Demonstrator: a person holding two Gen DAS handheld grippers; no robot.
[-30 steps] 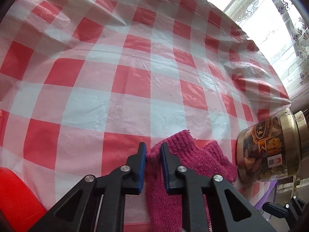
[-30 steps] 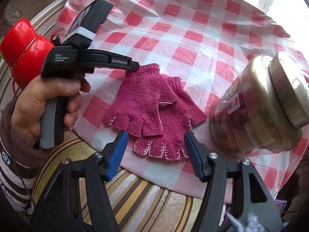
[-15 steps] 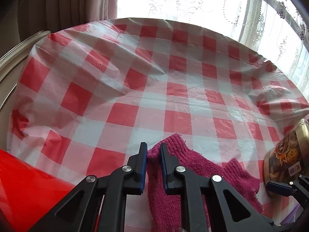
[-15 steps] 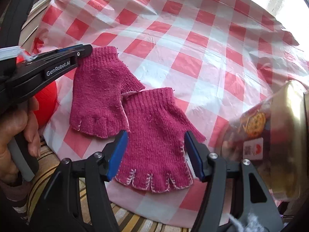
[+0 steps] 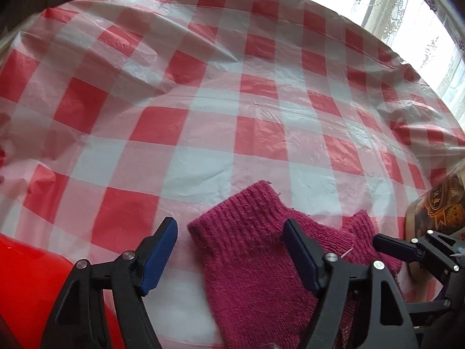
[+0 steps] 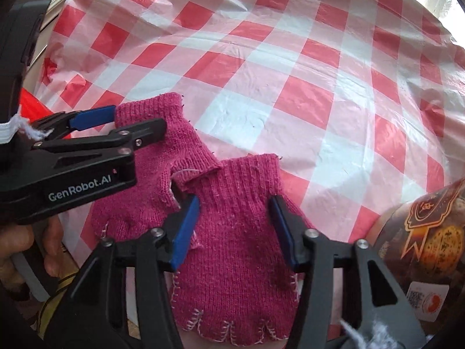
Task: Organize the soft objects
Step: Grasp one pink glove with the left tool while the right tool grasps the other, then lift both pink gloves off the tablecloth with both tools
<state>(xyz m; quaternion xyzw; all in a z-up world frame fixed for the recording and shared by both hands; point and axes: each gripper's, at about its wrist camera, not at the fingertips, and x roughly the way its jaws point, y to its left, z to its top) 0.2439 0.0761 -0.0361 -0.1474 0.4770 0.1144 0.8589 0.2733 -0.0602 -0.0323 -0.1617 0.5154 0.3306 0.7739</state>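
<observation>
Two magenta fingerless knit gloves lie flat side by side on the red-and-white checked tablecloth (image 6: 290,67). The left glove (image 5: 250,250) (image 6: 151,180) lies between the fingers of my open left gripper (image 5: 232,250), which also shows in the right wrist view (image 6: 128,122) at its cuff. The right glove (image 6: 238,232) lies between the blue pads of my open right gripper (image 6: 235,229); in the left wrist view only its cuff (image 5: 360,226) shows. The right gripper's fingertip (image 5: 386,244) shows there too.
A clear jar (image 6: 430,247) with a gold label stands close to the right of the gloves, also at the right edge of the left wrist view (image 5: 436,212). A red object (image 5: 26,290) sits at the table's near left edge. A bright curtained window (image 5: 412,14) is beyond.
My left gripper was shut on the left glove's cuff and has opened, letting it go. The gloves, overlapped a second ago, now lie side by side. My right gripper has moved in over the right glove.
</observation>
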